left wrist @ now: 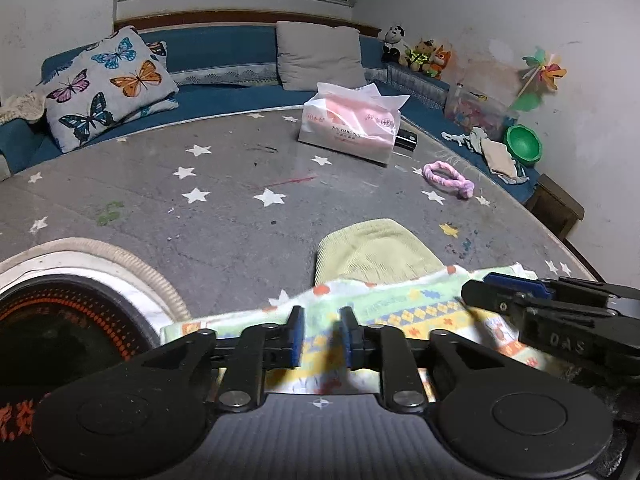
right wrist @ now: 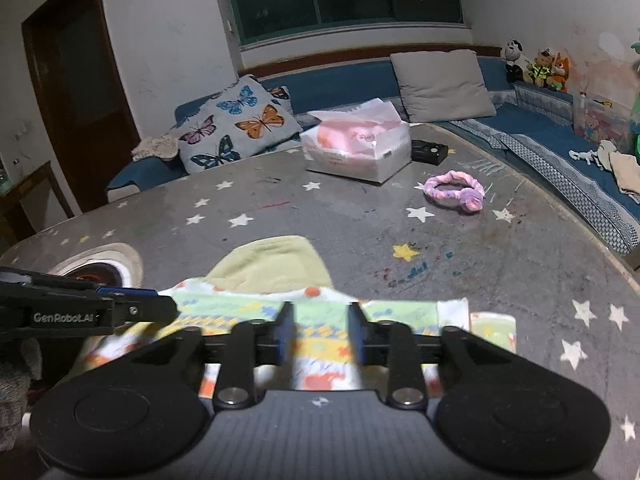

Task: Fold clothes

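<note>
A small patterned garment [left wrist: 400,300] in white, green, yellow and orange lies folded on the grey star-print table [left wrist: 224,232], close to me. A pale green knit part [left wrist: 372,252] sticks out from under its far edge. My left gripper [left wrist: 321,320] hovers over the garment's left half, jaws apart, the cloth showing in the gap and neither pad pressing on it. My right gripper [right wrist: 320,308] stands the same way over the garment [right wrist: 400,312], open with the cloth visible between its fingers. Each gripper shows at the edge of the other's view: the right one [left wrist: 500,288], the left one [right wrist: 160,304].
A round cooktop [left wrist: 60,320] is set into the table at the near left. Farther back lie a tissue pack [left wrist: 348,128], a small black box [left wrist: 406,138] and a pink headband [left wrist: 448,178]. A blue bench with cushions [left wrist: 108,84] curves around the far side.
</note>
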{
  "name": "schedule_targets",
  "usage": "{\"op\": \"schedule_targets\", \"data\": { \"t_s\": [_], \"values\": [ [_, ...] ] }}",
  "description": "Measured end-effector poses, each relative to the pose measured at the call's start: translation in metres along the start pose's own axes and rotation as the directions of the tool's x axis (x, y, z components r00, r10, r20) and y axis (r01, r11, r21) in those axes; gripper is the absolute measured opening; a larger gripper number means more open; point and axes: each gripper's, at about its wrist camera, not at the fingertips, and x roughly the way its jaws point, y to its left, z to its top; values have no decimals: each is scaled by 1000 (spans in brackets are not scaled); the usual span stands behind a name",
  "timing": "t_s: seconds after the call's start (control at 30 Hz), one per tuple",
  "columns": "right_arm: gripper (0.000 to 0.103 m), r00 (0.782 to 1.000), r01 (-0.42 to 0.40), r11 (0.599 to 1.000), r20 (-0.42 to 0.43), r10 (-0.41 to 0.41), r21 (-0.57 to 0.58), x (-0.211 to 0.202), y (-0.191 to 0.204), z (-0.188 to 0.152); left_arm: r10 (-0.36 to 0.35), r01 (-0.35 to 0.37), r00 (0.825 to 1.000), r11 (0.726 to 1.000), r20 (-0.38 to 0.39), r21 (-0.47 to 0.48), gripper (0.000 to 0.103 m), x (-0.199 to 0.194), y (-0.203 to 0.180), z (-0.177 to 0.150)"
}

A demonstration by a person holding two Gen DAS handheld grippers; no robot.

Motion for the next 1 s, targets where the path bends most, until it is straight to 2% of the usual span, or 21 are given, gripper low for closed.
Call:
{"op": "schedule_targets", "data": {
  "t_s": [0.07, 0.17, 0.27, 0.5, 0.63, 0.7, 0.77, 0.9, 1.0],
  "values": [
    [37, 1000, -16, 1000, 1, 16, -8, -9, 5, -6, 3, -3, 1000, 1000, 10, 8, 40, -9, -2, -4],
    [44, 999, -34, 999, -5, 34, -22, -20, 11, -16, 10, -11, 1000, 1000, 18, 20, 45, -24, -6, -13],
    [46, 998, -55, 997, -9, 55, -51, -35, 21, -28, 10, -11, 1000, 999, 21, 37, 51, -37, -10, -26],
    [53, 998, -55, 986, 3, 56, -156, -63, 44, -53, 20, -22, 1000, 996, 23, 89, 54, -60, -19, -61],
    [53, 999, -45, 985, -31, 40, -169, -62, 50, -68, 38, -38, 999, 994, 3, 106, 55, -60, -22, -79],
    [53, 999, -40, 986, -20, 37, -159, -67, 49, -72, 43, -44, 999, 993, 10, 111, 57, -64, -23, -84],
    [56, 999, -41, 989, -13, 39, -140, -73, 48, -74, 46, -47, 999, 993, 18, 111, 65, -68, -23, -88],
    [65, 1000, -30, 990, -4, 30, -134, -82, 48, -80, 55, -58, 998, 992, 32, 110, 74, -77, -23, -95],
    [80, 1000, -20, 991, 5, 21, -129, -87, 49, -84, 63, -67, 997, 992, 38, 107, 86, -84, -25, -103]
  ]
}}
